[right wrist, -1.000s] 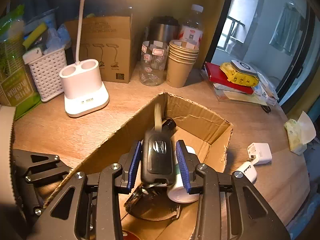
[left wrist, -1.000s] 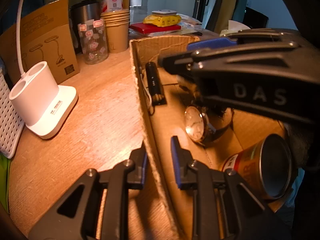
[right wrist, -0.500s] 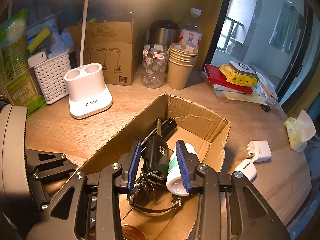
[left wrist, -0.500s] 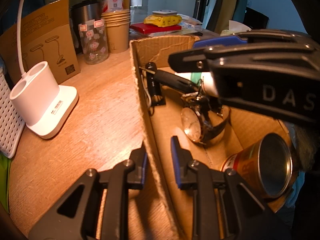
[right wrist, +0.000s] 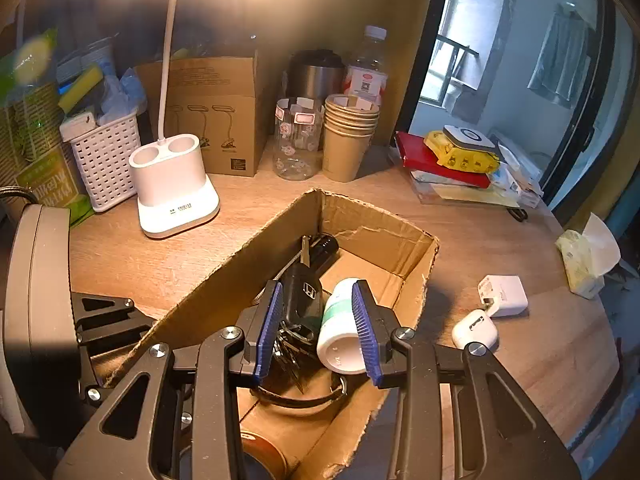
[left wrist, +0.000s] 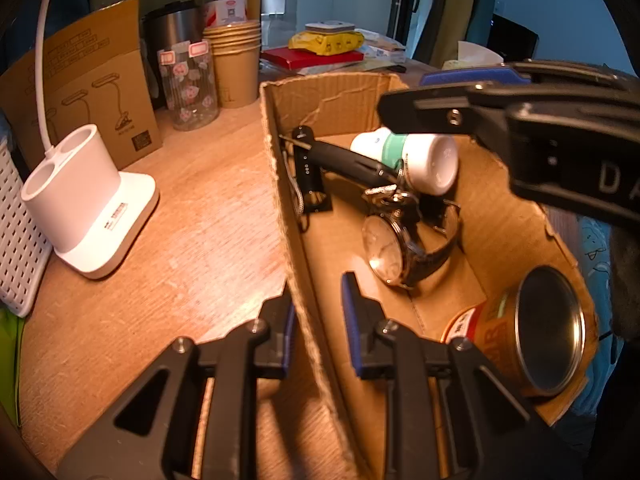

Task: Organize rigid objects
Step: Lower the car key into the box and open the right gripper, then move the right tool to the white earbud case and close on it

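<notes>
two grippers are at the cardboard box (right wrist: 372, 228): my left gripper (left wrist: 316, 312) is pinched on its near wall to steady it, and my right gripper (right wrist: 316, 328) hangs above with jaws parted and empty. the car key (right wrist: 302, 296) lies inside beside the white bottle (right wrist: 340, 320) and the watch (left wrist: 390, 248). drop looks done, i judge; next up is the earbud case (right wrist: 476, 328) on the table (right wrist: 520, 360).

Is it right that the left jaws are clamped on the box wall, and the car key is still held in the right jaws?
Not quite. The right-wrist view shows the right gripper open, with the car key lying loose in the box. The left gripper is indeed clamped on the box wall.
</notes>
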Tool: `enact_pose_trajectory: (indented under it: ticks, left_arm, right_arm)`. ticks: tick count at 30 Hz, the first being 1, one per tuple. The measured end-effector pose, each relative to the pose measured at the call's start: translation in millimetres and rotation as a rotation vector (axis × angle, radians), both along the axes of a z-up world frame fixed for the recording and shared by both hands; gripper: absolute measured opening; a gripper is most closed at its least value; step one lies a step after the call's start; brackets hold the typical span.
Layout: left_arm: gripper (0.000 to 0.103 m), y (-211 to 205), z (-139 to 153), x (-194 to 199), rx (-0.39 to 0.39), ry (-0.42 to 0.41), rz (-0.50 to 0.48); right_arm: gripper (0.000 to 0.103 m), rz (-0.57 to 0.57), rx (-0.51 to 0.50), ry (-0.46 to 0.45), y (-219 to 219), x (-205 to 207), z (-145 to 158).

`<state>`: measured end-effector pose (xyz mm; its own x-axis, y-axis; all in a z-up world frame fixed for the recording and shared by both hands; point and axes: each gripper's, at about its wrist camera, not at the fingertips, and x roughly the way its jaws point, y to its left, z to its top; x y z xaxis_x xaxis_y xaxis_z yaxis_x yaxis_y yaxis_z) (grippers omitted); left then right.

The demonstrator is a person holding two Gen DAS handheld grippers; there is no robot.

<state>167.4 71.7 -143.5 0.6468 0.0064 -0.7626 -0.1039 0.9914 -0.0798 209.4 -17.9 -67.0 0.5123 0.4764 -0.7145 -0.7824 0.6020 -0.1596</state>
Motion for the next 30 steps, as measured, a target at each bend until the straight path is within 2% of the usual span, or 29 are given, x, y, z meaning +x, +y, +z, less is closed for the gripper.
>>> enact_pose_trajectory:
  ticks: [11,22,25,28,30]
  left_arm:
    - [0.022,-0.1,0.6,-0.3,-0.003,0.001,0.000]
    - [0.022,-0.3,0.3,-0.3,-0.005,0.001,0.000]
    - [0.022,-0.2,0.3,-0.4,-0.005,0.001,0.000]
    - [0.022,-0.6,-0.2,-0.3,-0.005,0.001,0.000]
    - [0.022,-0.6,-0.2,-0.3,-0.005,0.001,0.000]
  right_arm:
    - [0.038,-0.025,0.008,-0.016,-19.3,4.1,6.1]
    - [0.039,-0.102,0.034,-0.016,-50.8,24.0,6.1]
    - [0.040,-0.127,0.045,-0.014,-60.9,31.5,5.2]
    - [0.048,-0.150,0.055,-0.011,-69.8,38.6,3.6]
    - [0.050,-0.166,0.055,-0.015,-75.7,44.4,1.9]
